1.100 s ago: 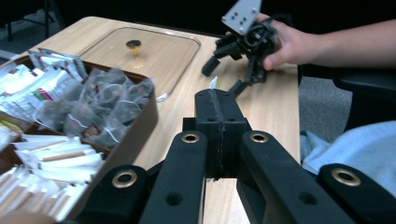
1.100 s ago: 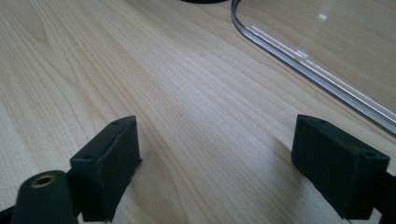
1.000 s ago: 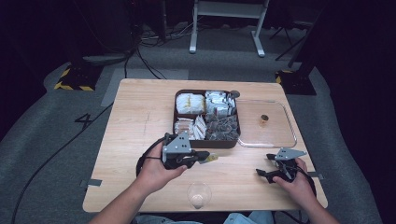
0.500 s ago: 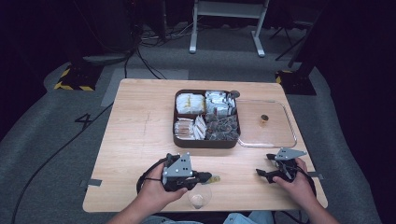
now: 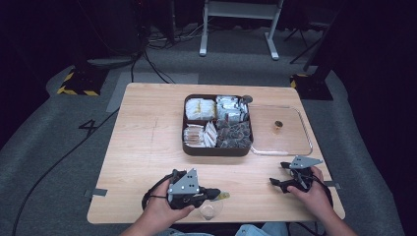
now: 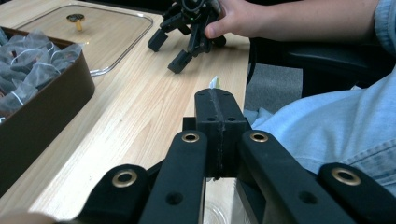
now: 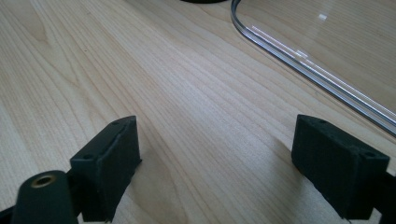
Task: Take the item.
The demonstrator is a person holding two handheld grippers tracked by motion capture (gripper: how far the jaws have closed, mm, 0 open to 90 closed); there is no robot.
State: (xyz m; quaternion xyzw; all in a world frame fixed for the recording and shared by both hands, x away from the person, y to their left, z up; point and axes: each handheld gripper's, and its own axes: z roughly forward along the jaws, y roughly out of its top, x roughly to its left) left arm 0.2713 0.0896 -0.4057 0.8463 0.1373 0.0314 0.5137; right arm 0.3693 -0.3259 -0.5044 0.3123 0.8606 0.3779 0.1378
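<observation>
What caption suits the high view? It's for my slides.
Left gripper holds a sachet near a small glass; right gripper rests open on the table.

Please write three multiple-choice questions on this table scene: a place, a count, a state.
1. How many compartments has the brown box? A two B four C six
2. Where lies the clear lid? A on the box B on the table, right of the box C on the floor
3. The right gripper's jaws are: A open, empty B shut on a sachet C shut on the lid
Key: 1 B, its inner walls form a cross; 2 B, it lies flat beside the box; 3 A, bare table shows between them.
</observation>
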